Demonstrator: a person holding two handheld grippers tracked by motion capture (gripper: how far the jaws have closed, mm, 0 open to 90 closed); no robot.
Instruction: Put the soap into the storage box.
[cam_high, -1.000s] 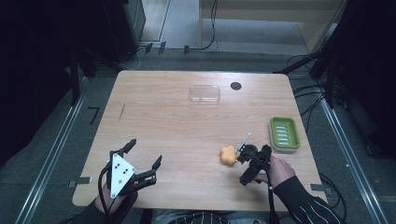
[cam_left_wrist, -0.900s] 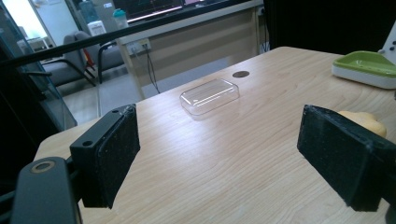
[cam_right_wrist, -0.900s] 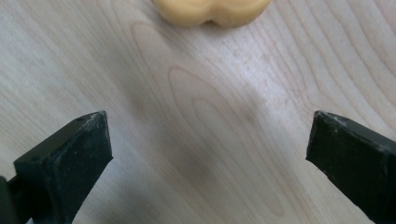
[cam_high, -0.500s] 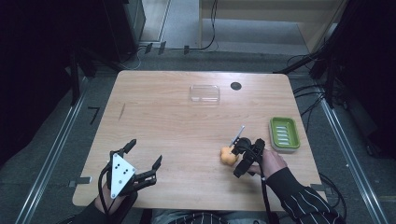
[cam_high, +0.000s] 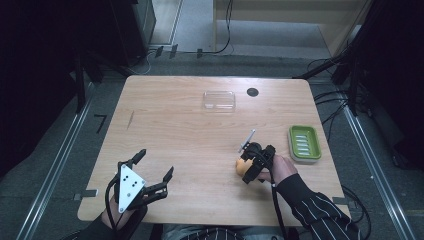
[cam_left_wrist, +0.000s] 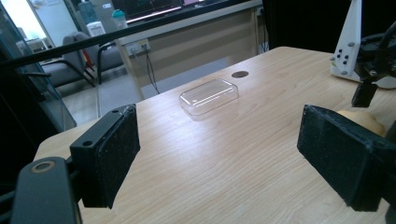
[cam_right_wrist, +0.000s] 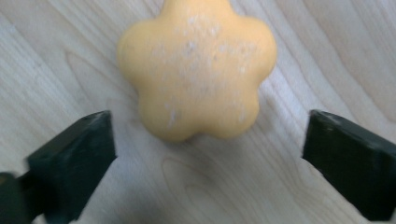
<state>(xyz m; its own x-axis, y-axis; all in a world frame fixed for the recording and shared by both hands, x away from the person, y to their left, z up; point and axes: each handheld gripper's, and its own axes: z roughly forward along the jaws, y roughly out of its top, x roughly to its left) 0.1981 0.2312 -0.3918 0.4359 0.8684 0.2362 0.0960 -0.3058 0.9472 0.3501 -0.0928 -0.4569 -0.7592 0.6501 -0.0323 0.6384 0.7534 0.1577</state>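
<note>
Approach step: my right gripper poised over flower-shaped soap, jaws wide, holding nothing. Next: lower, close. Left gripper near-left, open, idle.

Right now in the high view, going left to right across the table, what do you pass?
Left gripper → clear plastic lid → orange flower-shaped piece, with the right gripper upon it → green tray.
</note>
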